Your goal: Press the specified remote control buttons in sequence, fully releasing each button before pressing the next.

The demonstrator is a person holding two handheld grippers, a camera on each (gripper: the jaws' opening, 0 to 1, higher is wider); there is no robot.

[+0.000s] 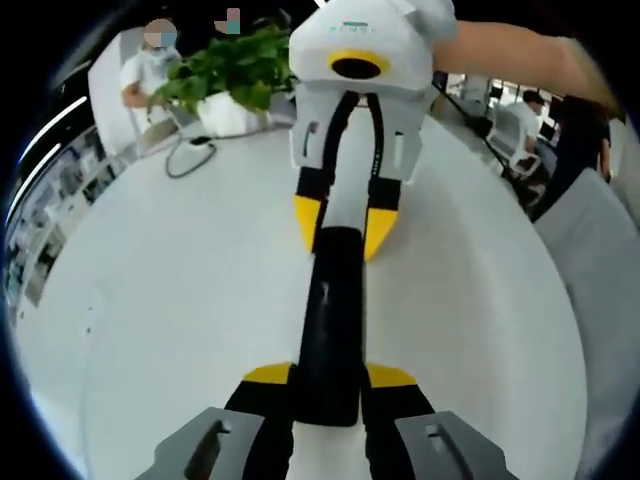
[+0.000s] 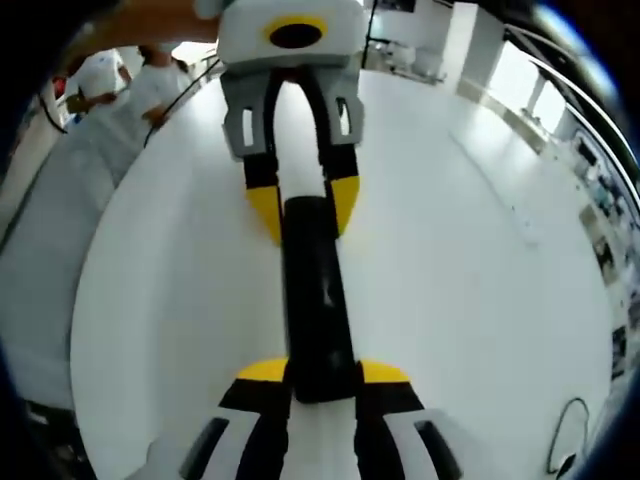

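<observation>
No legible text.
The one mark is a short teal line of lettering on the white housing of the right gripper, seen in the left gripper view, too small and blurred to read. The black remote control shows no readable button labels.

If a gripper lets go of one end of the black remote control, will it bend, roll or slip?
The remote control looks like a rigid, straight bar, so it probably will not bend. Its long flat shape suggests that it will not roll. Its surface looks glossy, and the left gripper and right gripper hold only its ends, so it might slip or pivot.
</observation>
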